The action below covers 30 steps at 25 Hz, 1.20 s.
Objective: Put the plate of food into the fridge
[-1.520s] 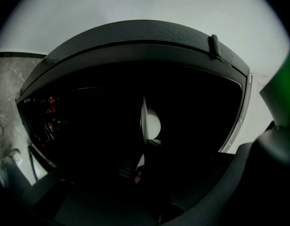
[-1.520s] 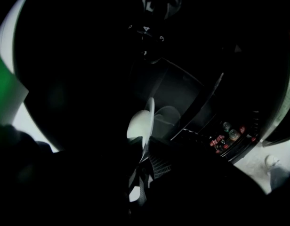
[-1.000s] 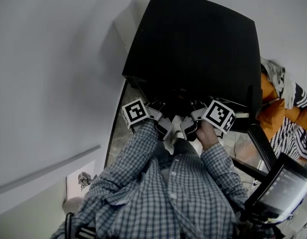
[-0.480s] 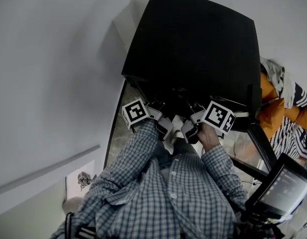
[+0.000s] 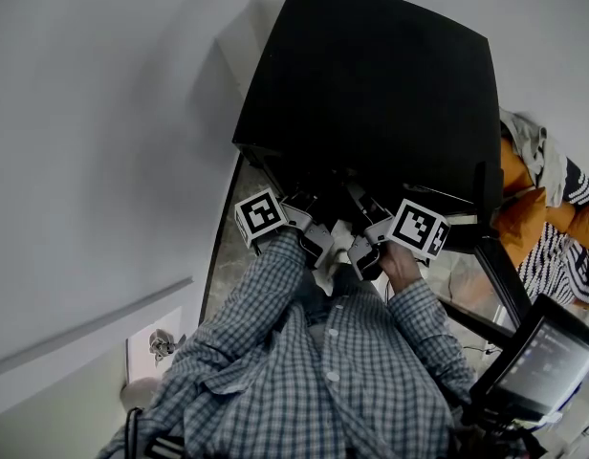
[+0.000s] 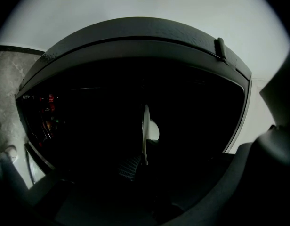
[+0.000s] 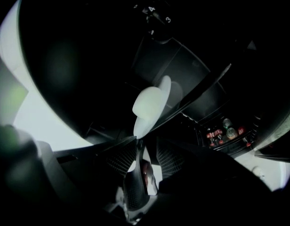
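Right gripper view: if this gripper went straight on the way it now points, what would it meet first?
The plate, almost at once: its white rim stands between the jaws of the right gripper, which have just been opening. Beyond it lies the dark inside of the fridge, depth unclear.

The left gripper (image 5: 309, 220) and right gripper (image 5: 363, 220) reach side by side toward the black fridge (image 5: 371, 94).

One fridge (image 5: 371, 84), black, at twelve o'clock in the head view. Two grippers: one left gripper (image 6: 135, 166), one right gripper (image 7: 145, 155). Two marker cubes (image 5: 259, 216), one on each. One plate (image 7: 147, 105), white. One person (image 5: 314, 371) at six o'clock. One screen (image 5: 548, 361) at four o'clock. Several cans (image 7: 225, 131) at four o'clock in the right gripper view, too small to count.
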{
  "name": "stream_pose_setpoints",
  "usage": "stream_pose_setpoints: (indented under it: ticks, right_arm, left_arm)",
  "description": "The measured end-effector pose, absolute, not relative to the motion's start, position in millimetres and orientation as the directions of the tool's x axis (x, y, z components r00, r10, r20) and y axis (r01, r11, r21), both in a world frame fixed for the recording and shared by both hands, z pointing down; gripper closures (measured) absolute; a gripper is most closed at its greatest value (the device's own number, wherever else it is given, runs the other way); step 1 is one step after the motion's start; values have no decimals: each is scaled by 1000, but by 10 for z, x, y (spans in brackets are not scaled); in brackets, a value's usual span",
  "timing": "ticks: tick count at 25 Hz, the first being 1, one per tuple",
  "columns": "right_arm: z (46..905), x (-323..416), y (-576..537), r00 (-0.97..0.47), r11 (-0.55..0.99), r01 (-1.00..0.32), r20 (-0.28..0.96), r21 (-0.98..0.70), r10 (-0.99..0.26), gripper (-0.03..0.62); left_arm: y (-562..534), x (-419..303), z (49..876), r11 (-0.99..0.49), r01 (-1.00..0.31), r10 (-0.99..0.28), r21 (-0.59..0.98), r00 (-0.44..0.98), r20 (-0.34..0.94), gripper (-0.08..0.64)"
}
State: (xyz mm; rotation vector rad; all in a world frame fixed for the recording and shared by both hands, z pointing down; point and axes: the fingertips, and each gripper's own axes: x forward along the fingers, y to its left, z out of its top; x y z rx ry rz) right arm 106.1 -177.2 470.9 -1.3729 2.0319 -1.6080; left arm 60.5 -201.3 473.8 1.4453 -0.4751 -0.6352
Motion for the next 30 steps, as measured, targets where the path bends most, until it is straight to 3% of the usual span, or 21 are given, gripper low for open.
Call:
stream_pose_setpoints:
  ticks: [4, 8, 14, 16, 21, 30]
  right_arm:
    - [4750, 994, -1648, -573, 9, -569, 389, -822, -721, 479]
    - [4896, 1013, -1467, -551, 38, -682, 478, -731, -683, 479]
    - [4855, 1000, -1380, -536, 77, -709, 464, -701, -705, 483]
    - [4847, 988, -1344, -525, 107, -745, 480, -658, -703, 525]
    - [4786, 1004, -1243, -498, 175, -808, 493, -562, -714, 584]
    - [4415, 1102, -1175, -453, 265, -861, 418, -433, -788, 586]
  left_arm:
    - [-1990, 591, 4793, 21, 82, -653, 996, 756, -49, 512]
    - [-1922, 634, 4602, -44, 115, -626, 992, 771, -117, 512]
    - [-1791, 631, 4574, -54, 111, -596, 992, 794, -121, 523]
    - [-1713, 626, 4557, -83, 71, -572, 994, 813, -106, 552]
    - [-1482, 587, 4563, -262, -167, -499, 951, 867, 15, 554]
    - [-1231, 592, 4182, -626, -348, -397, 698, 912, 98, 554]
